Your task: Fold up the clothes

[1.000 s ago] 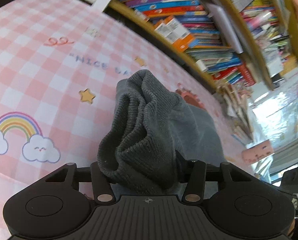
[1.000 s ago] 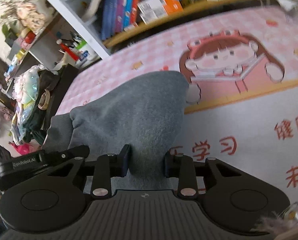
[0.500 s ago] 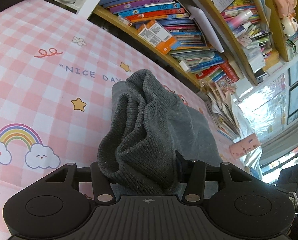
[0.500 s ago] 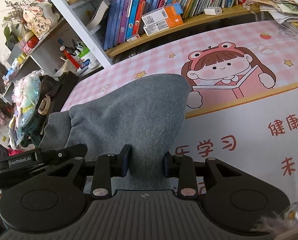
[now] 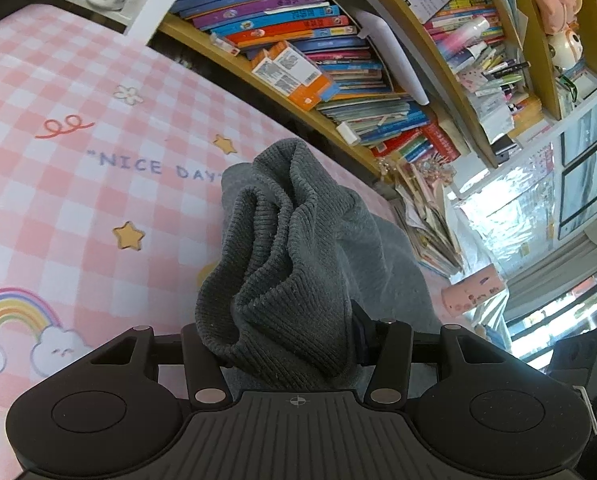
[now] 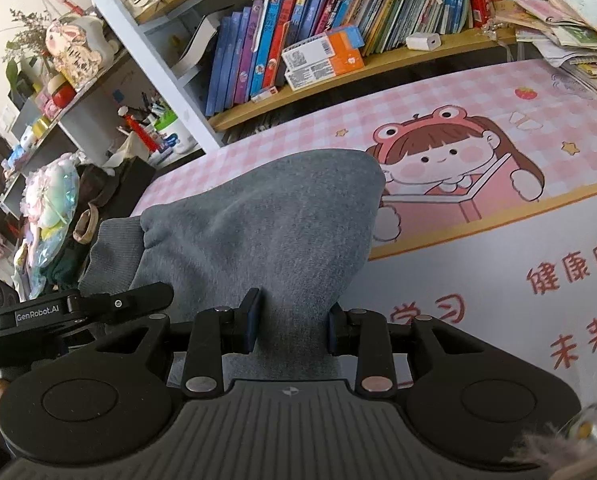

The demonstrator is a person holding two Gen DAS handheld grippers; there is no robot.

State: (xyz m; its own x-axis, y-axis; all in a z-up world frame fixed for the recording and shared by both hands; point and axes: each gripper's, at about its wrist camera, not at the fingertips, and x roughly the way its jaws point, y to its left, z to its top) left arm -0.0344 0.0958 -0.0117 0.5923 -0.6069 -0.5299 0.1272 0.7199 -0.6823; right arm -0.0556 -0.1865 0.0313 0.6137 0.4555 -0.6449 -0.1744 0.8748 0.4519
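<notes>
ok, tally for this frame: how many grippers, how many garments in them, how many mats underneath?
Grippers: 2, the left gripper and the right gripper, each shut on fabric
Garments: 1, a grey sweater with a ribbed cuff bunched in the left one
Mats: 1, the pink checked mat
Total: 4

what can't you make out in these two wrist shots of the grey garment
- Left wrist view: the left gripper fingertips are buried in the bunched ribbed hem of the grey garment.
- Right wrist view: the garment's lower part is hidden behind the right gripper.
- Both views: its overall shape and type are unclear.
- Right wrist view: the mat's red text is cut by the edge.
</notes>
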